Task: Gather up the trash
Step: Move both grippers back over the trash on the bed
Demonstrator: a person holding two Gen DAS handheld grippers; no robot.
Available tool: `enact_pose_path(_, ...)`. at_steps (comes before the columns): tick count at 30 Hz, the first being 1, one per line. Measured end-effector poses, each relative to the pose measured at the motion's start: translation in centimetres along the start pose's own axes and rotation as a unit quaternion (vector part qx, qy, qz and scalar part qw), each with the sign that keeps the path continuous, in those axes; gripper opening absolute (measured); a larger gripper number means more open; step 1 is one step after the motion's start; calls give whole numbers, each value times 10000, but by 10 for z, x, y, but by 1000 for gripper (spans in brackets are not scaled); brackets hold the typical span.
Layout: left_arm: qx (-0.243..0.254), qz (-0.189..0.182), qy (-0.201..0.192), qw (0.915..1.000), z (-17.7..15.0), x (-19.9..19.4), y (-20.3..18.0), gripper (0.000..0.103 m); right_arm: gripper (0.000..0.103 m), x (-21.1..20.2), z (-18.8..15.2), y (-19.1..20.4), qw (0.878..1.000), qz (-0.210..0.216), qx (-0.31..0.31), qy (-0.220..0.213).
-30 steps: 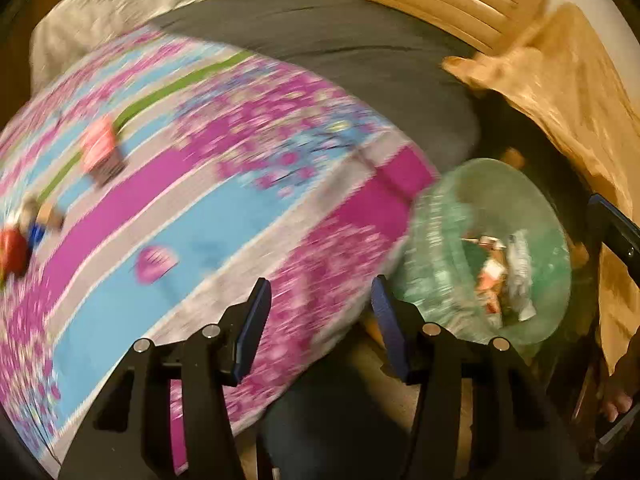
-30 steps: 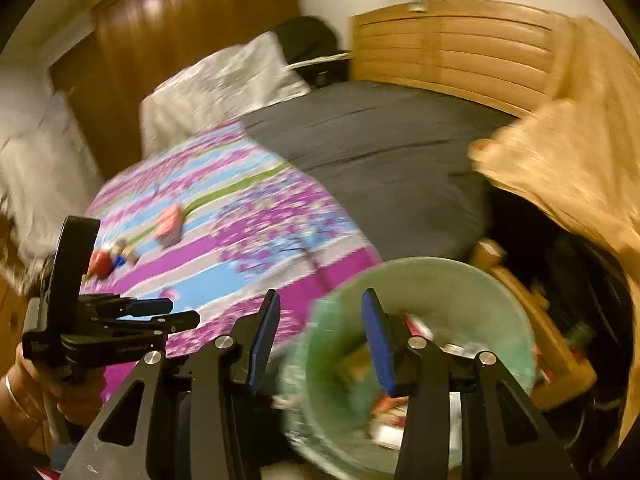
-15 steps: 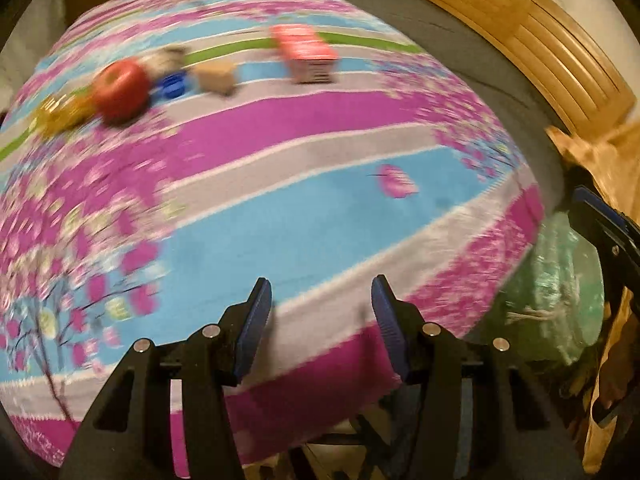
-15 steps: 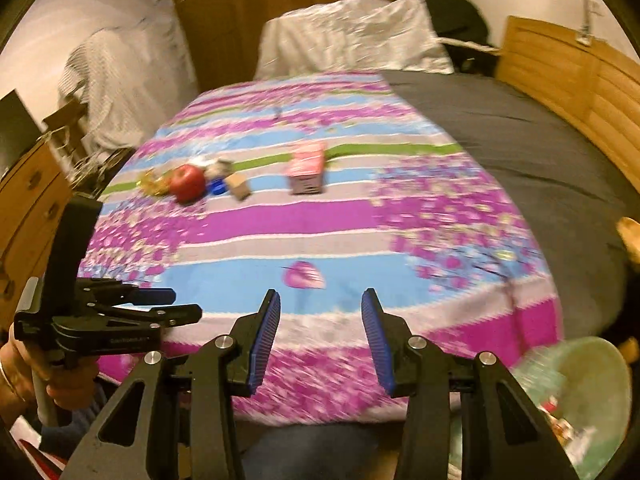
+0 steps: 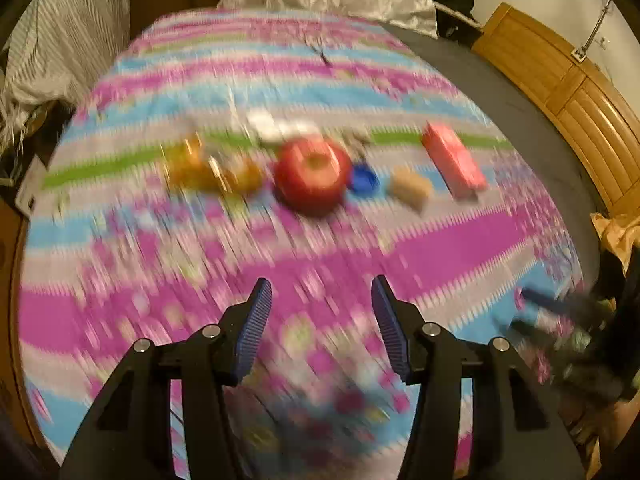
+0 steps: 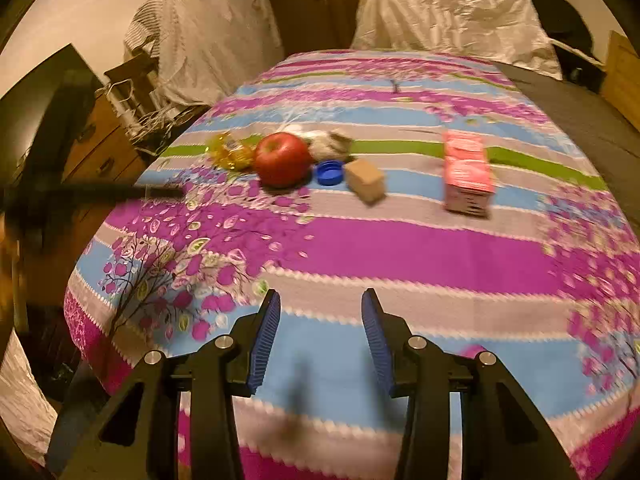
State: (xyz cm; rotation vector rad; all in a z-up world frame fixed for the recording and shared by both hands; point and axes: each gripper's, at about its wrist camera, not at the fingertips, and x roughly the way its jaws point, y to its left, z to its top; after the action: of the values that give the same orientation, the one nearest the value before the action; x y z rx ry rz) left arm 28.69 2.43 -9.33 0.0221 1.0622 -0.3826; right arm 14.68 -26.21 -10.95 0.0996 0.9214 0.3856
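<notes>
A row of items lies on the striped bedspread [image 6: 400,248]: a gold wrapper [image 6: 230,152], a red apple [image 6: 282,159], crumpled white paper [image 6: 328,142], a blue bottle cap [image 6: 330,172], a small brown box [image 6: 365,180] and a pink carton [image 6: 466,170]. The left wrist view, blurred, shows the apple [image 5: 312,174], cap [image 5: 363,180], brown box [image 5: 411,189], carton [image 5: 454,160] and wrapper [image 5: 208,168]. My left gripper [image 5: 321,330] is open and empty above the bedspread. My right gripper [image 6: 320,338] is open and empty near the bed's front edge.
A white covered bundle [image 6: 452,20] stands beyond the bed's far end. A wooden dresser [image 6: 92,152] stands left of the bed, a wooden headboard [image 5: 560,92] to the right. The left gripper shows blurred at the left of the right wrist view [image 6: 92,192].
Both grippers have swung left, away from the green trash bin, which has left both views, and now face the row of items on the bedspread. Both stayed open.
</notes>
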Motion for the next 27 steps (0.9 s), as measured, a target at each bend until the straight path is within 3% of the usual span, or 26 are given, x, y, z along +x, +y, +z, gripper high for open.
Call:
enact_pose_path(3,319,335,-120,9989,36,4,12,50,45,24,10,8,9999,106,-59,55)
enact_pose_path(11,806,393,-241,9957,98,23,8,50,45,55,27,-2,9998,153,144,63)
enact_pose_path(18,817,568,-243,9947,124,39,12,50,45,67,43,-7,9998,160,129,-53)
enact_pose_path(27,509,277,-329,9978,130,27,34,50,45,71,67,-34,9990,-319,26,-309)
